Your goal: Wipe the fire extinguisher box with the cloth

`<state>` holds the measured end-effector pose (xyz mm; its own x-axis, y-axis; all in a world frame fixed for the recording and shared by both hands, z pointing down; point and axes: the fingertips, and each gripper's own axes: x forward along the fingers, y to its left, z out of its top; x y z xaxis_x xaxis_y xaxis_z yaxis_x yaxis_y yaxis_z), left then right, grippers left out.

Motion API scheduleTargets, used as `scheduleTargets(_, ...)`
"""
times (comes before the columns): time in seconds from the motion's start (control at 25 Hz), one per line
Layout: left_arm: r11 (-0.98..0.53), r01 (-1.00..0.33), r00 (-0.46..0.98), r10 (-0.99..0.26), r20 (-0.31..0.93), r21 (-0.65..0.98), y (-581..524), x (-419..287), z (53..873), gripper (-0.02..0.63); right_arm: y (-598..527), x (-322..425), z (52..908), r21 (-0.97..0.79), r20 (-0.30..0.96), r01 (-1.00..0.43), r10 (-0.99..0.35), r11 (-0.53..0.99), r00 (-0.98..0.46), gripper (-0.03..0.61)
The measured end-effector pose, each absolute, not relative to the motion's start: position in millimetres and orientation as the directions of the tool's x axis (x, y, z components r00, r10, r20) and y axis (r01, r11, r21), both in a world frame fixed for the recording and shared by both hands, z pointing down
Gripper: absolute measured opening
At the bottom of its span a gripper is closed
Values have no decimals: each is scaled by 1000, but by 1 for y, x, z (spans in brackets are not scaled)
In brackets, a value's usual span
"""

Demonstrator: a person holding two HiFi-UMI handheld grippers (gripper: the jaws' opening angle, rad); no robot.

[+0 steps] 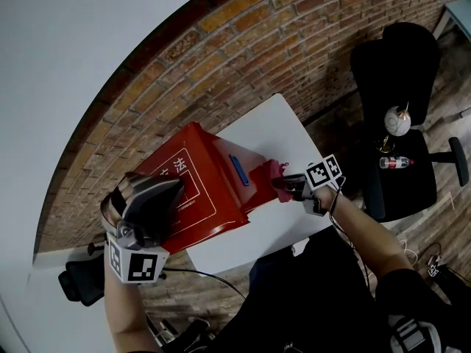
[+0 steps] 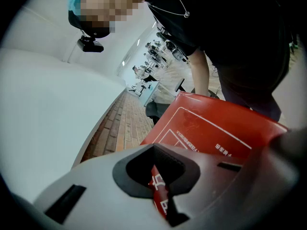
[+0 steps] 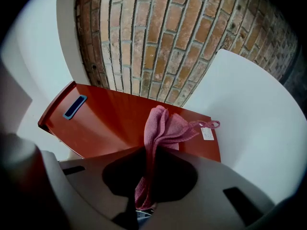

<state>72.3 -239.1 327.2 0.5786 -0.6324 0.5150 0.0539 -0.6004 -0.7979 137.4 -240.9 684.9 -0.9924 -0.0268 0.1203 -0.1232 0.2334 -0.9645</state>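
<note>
The left gripper [image 1: 171, 191] clamps the fire extinguisher box [image 1: 210, 169] at its 8 o'clock edge. The right gripper [image 1: 285, 186], jaws pinching the cloth [image 3: 165, 128] (pink, bunched), should press flat and sweep steadily.

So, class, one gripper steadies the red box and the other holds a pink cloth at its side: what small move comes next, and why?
Probably slide the right gripper along the side of the box towards its blue slot, pressing the cloth flat. The cloth is pinched in its jaws and bunched at one end of that side, while the left gripper clamps the box's edge.
</note>
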Motion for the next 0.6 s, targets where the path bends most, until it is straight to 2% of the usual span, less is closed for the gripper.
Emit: scheduleTargets(0.6, -603, 53, 577, -633, 517, -796, -239, 72, 327, 29, -240, 139, 653, -968, 62, -68, -34, 242, -997, 61)
